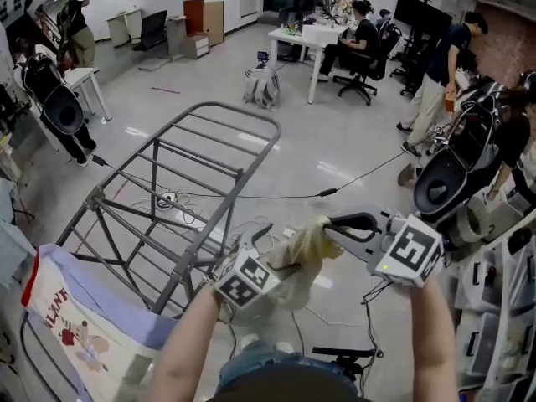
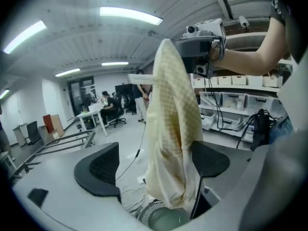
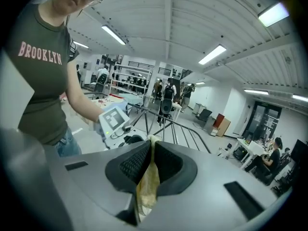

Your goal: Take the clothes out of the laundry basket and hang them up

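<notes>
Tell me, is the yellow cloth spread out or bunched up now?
Bunched up. The yellow cloth hangs as a crumpled bundle from the shut right gripper, between the open jaws of the left gripper.

The floor (image 1: 251, 90) bears a drying rack (image 1: 180, 191) and loose cables (image 1: 276, 196).

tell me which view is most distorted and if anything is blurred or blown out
head view: mild wide-angle bowing, even light, drying rack sharp; left gripper view: strongest fisheye with dark corners, ceiling light strips blown out, yellow cloth close but its weave still clear; right gripper view: similar fisheye, a blurred patch at top left, cloth pinched in the right tool crisp.
</notes>
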Available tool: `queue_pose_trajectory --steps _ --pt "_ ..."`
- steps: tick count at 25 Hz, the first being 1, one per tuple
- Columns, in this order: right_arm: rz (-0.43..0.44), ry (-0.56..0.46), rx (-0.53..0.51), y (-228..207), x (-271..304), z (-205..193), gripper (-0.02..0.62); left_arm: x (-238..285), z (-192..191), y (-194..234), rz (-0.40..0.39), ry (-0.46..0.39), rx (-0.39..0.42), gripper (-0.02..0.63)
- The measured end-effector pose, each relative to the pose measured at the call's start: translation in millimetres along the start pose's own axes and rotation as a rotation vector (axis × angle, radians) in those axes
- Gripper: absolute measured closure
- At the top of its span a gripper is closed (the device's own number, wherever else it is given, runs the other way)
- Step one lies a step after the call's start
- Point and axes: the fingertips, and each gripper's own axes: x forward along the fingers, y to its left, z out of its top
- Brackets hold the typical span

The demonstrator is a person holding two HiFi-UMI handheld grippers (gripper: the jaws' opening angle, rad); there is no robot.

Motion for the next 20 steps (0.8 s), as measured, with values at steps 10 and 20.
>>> queue_pose_trajectory --steps 10,20 --pt "0.118 0.099 -0.041 20 4 4 0.568 32 -7 -31 -0.446 0.009 -0.003 0.186" --pt "-0.159 0.215 0.111 -16 -4 -56 0.568 31 -24 14 -0.078 0.115 0.016 0.583"
